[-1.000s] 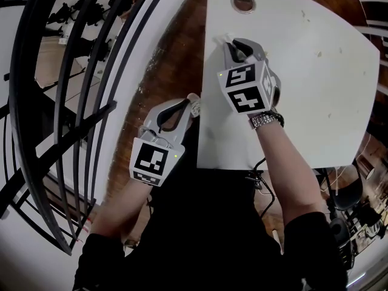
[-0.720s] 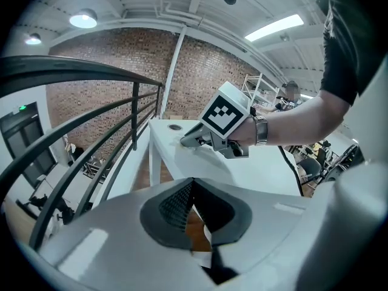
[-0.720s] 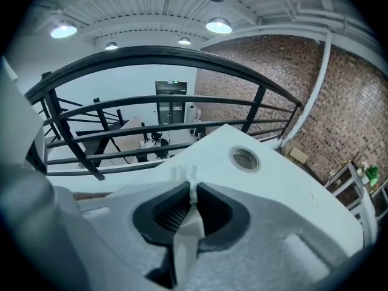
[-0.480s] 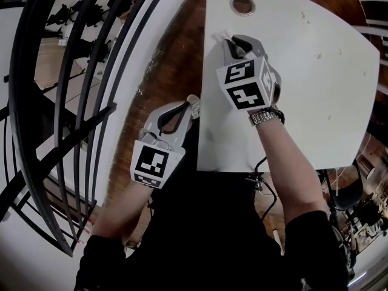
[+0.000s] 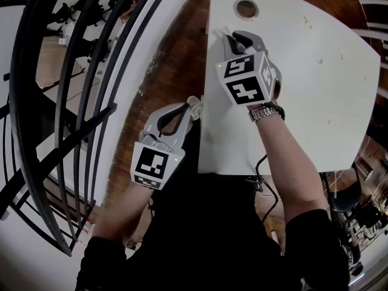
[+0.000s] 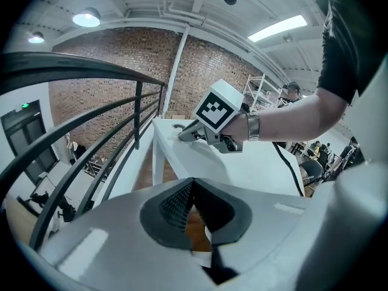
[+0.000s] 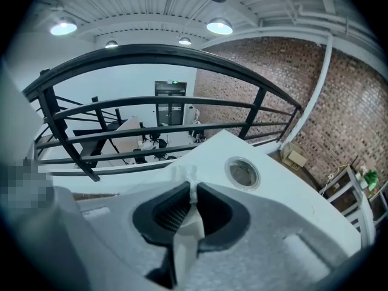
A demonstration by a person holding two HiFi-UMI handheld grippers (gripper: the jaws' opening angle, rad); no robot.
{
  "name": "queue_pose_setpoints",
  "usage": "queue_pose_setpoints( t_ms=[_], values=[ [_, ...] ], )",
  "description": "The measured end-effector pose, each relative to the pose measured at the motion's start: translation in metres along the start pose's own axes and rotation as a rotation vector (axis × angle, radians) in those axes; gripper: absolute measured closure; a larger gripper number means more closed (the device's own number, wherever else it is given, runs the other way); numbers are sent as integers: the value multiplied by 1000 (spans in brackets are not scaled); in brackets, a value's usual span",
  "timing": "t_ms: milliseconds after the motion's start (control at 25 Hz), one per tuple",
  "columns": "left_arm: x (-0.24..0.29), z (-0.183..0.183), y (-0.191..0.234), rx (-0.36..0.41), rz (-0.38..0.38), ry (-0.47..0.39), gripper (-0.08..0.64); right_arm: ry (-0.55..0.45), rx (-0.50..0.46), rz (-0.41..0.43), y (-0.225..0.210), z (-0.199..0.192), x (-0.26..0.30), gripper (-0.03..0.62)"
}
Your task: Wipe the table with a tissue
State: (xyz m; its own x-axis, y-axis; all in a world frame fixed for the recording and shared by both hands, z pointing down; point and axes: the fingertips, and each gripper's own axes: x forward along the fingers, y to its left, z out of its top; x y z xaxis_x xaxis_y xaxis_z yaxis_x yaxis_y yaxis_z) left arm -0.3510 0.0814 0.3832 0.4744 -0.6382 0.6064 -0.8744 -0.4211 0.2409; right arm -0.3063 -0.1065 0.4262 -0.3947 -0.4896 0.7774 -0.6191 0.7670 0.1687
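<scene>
My right gripper (image 5: 232,39) rests low on the white table (image 5: 315,108) near its left edge, shut on a white tissue (image 5: 222,34) that pokes out past the fingertips. In the right gripper view the tissue (image 7: 187,230) is a crumpled strip pinched between the dark pads, with the right gripper (image 7: 194,190) just above the tabletop (image 7: 212,153). My left gripper (image 5: 193,106) hangs off the table to the left, over the wood floor, and is shut. Its own view shows the left gripper (image 6: 193,185) with pads meeting, and the right gripper (image 6: 183,136) beyond on the table (image 6: 254,168).
A round cable hole (image 5: 246,8) lies just beyond the right gripper, also visible as the cable hole (image 7: 244,173). Small specks (image 5: 321,58) dot the right half of the table. A black curved railing (image 5: 91,102) runs along the left. A chair (image 5: 347,194) and cables are at lower right.
The right gripper with the tissue has slid a little farther up the table along its left edge. The left gripper has barely moved.
</scene>
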Motion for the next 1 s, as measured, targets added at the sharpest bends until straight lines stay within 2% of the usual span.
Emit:
queue_pose_setpoints(
  t_ms=[1000],
  values=[
    [-2,2,14,-10,24,7,548,-23,14,-17,-19,25,17,566]
  ],
)
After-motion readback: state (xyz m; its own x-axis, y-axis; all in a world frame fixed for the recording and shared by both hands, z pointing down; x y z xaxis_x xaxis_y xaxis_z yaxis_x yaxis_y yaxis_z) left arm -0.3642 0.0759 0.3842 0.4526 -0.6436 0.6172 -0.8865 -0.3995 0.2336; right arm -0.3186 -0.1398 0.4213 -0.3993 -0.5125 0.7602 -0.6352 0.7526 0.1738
